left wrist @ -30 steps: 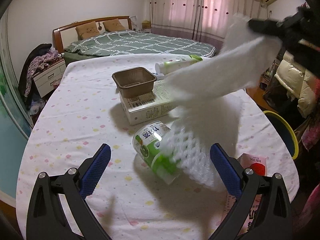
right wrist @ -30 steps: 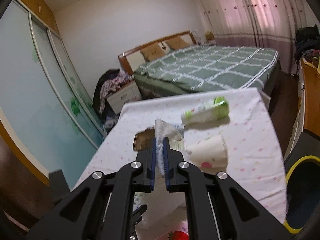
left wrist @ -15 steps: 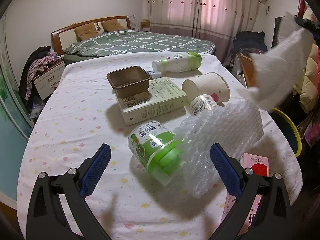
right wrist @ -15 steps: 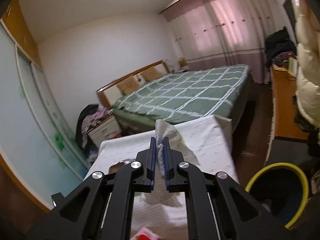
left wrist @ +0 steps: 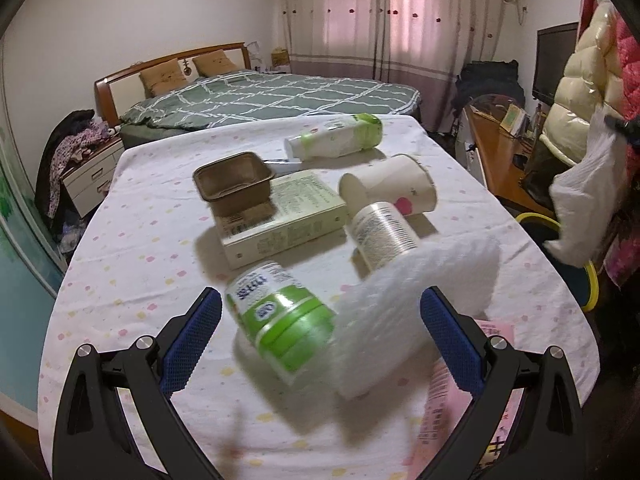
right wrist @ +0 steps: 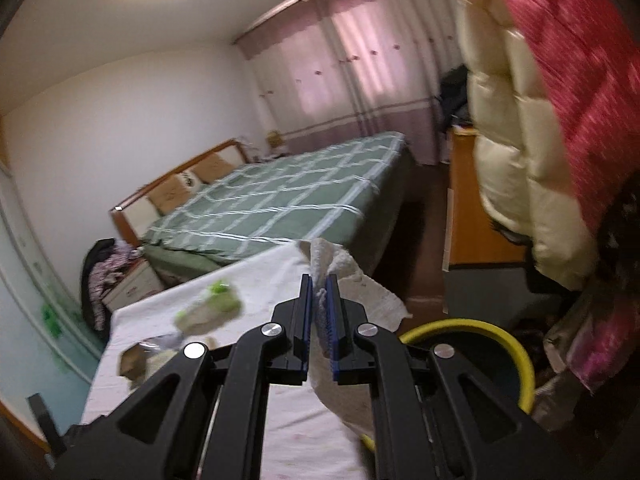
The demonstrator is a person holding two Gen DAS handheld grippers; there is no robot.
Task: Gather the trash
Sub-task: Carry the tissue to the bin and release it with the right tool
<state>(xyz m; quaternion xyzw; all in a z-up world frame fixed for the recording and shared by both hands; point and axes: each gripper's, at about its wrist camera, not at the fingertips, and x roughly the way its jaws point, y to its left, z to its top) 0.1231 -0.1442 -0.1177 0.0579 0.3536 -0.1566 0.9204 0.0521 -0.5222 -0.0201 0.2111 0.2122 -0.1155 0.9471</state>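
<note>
Right gripper (right wrist: 319, 300): pinching a tissue (right wrist: 352, 280) above the bin (right wrist: 496, 336).
Left gripper (left wrist: 320, 320): spread over a jar (left wrist: 280, 316) on the table (left wrist: 140, 240).

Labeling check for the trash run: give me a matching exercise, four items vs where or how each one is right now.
Items:
1. white paper towel
2. brown tray
3. paper cup
4. yellow-rimmed bin

States:
A. on its side on the tablecloth
B. on the floor beside the table
C. clamped in the right gripper
D. resting on the flat box

Pairs: 1-C, 2-D, 3-A, 4-B
</note>
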